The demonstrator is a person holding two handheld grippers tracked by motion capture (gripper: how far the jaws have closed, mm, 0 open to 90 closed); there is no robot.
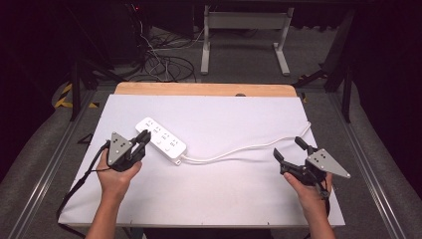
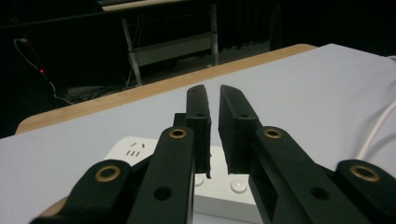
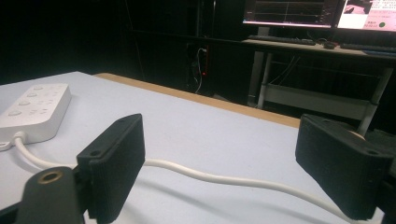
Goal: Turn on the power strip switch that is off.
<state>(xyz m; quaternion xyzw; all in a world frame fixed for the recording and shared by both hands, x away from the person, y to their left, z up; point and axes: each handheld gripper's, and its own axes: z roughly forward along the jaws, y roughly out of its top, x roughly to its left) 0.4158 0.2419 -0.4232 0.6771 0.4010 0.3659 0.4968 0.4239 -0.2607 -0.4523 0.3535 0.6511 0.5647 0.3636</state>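
A white power strip [image 1: 160, 140] lies flat on the white table top [image 1: 224, 194], left of centre. Its white cable [image 1: 234, 152] runs right towards the table's right edge. My left gripper [image 1: 144, 135] hovers over the strip's near left end; its jaws stand a narrow gap apart with nothing between them. In the left gripper view the power strip [image 2: 140, 149] sits just under the left gripper [image 2: 212, 91]. My right gripper [image 1: 287, 147] is wide open at the right, near the cable. In the right gripper view the cable [image 3: 210, 175] passes below the right gripper [image 3: 224, 158], with the power strip [image 3: 32, 109] far left.
A wooden strip [image 1: 199, 88] borders the table's far edge. Beyond it stand a white desk frame [image 1: 244, 30] and loose cables [image 1: 164, 62] on the floor. Metal rails [image 1: 54, 154] run along both sides. Lit monitors [image 3: 317, 11] sit on a desk behind.
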